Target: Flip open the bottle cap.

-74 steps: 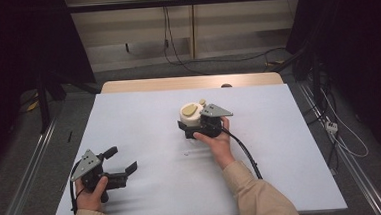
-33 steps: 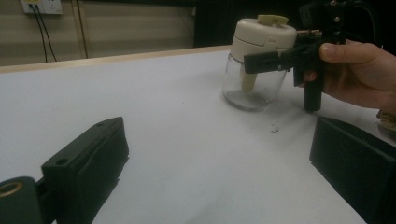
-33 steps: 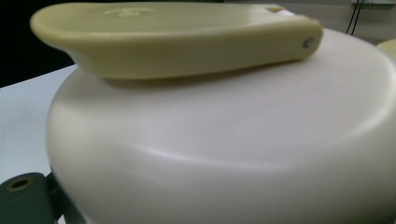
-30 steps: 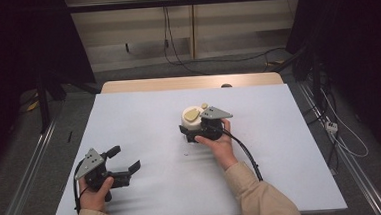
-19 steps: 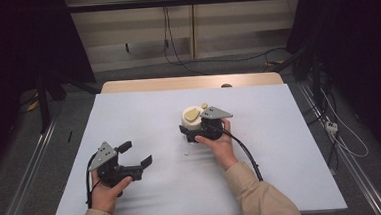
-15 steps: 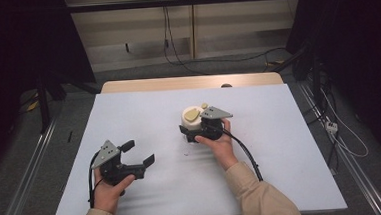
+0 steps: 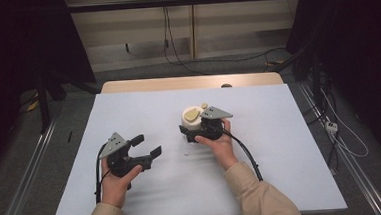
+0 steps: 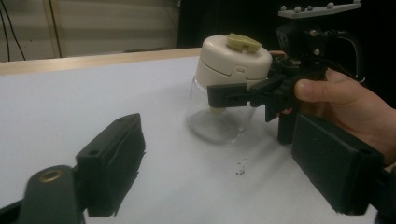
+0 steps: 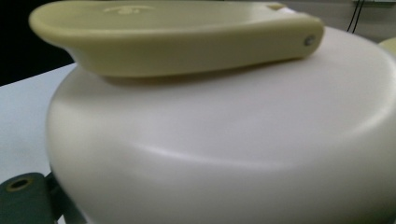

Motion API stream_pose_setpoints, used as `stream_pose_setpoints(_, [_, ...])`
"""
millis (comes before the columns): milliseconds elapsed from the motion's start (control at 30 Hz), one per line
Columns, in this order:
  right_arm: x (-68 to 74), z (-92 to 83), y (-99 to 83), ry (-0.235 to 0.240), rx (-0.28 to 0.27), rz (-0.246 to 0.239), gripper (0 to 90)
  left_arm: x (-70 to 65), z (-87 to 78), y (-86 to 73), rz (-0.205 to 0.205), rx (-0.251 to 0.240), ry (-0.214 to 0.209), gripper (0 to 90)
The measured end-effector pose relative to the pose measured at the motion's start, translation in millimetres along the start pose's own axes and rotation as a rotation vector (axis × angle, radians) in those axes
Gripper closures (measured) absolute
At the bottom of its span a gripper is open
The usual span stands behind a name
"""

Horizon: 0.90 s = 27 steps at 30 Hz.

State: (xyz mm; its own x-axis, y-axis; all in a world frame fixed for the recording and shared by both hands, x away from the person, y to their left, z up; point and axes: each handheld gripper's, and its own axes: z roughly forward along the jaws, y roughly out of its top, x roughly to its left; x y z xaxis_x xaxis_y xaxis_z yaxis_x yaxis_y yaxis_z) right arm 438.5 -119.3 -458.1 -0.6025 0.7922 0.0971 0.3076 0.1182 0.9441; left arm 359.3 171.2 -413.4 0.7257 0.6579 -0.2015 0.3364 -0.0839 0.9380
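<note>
- The left tool [image 7: 148, 146] hangs over the white counter [image 7: 281, 152], its jaws apart with nothing between them. They have just been closing a little, yet a wide gap remains.
- Ahead of it and slightly to its right stands the clear glass jar with a cream plastic lid and a yellow-green flip tab [image 8: 229, 84], upright on the counter, well apart from this tool.
- The right tool [image 8: 243, 93] is clamped on that jar just under the lid, one jaw lying across the near side; the person's right hand [image 7: 220, 145] steadies it from behind.
- Judged from this, the step in hand is bringing the left tool to the lid while the right one braces the jar.
- To do it well, keep the jaws wide enough to clear the lid, come in level at lid height, above the right tool's jaw, and close only once the pads flank the lid squarely.
- A few dark crumbs [image 8: 240, 168] lie on the counter between the left tool and the jar.
</note>
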Motion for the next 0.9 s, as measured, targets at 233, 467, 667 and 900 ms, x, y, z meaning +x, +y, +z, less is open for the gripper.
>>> stream_pose_setpoints(233, [-0.2,0.0,0.1,0.002,0.002,0.000,6.6,-5.9,16.9,10.0,-0.015,0.044,-0.027,38.1])
stream_pose_setpoints(467, [-0.3,0.1,0.1,0.002,0.002,0.000,6.6,-7.6,38.2,16.3,-0.049,0.089,-0.056,57.0])
stream_pose_setpoints(667, [-0.4,0.2,-0.1,0.003,0.001,0.001,6.6,-8.2,51.7,22.0,-0.053,0.118,-0.062,67.7])
stream_pose_setpoints(900, [-0.4,0.2,0.0,0.004,0.002,0.001,6.6,-10.2,63.4,27.8,-0.048,0.134,-0.067,76.7])
